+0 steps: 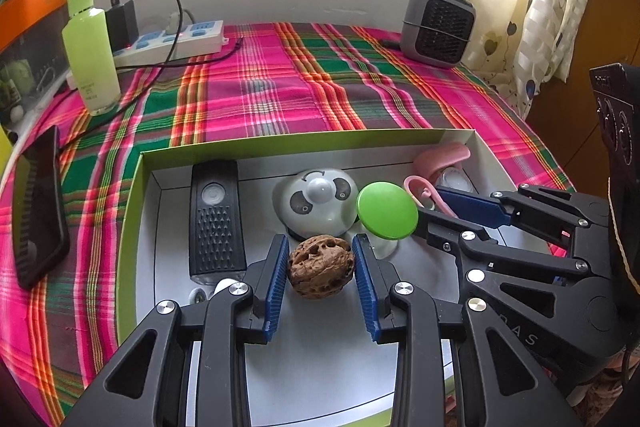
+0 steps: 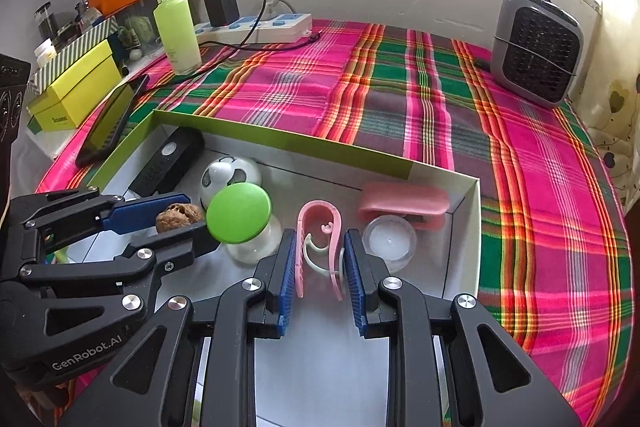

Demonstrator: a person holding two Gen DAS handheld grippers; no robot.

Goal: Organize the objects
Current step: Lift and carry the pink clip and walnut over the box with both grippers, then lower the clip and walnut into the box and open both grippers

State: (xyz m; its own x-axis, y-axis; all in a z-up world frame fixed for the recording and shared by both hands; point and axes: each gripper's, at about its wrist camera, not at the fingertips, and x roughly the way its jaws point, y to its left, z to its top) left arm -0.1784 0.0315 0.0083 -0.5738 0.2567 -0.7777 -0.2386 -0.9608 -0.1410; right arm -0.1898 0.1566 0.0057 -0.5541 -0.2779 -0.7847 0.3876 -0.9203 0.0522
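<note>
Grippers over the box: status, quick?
Left gripper shut on walnut. Right gripper shut on pink clip. Both inside the box. Green-lidded jar sits between them, candle just right of clip.

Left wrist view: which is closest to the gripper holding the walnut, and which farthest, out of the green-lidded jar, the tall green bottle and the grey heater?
From the left gripper, shut on the walnut:
1. Green-lidded jar, just to its right inside the box.
2. Tall green bottle, standing far left on the plaid cloth.
3. Grey heater, far right by the wall; its gap from the bottle's rank is slim, so hardly callable.
</note>
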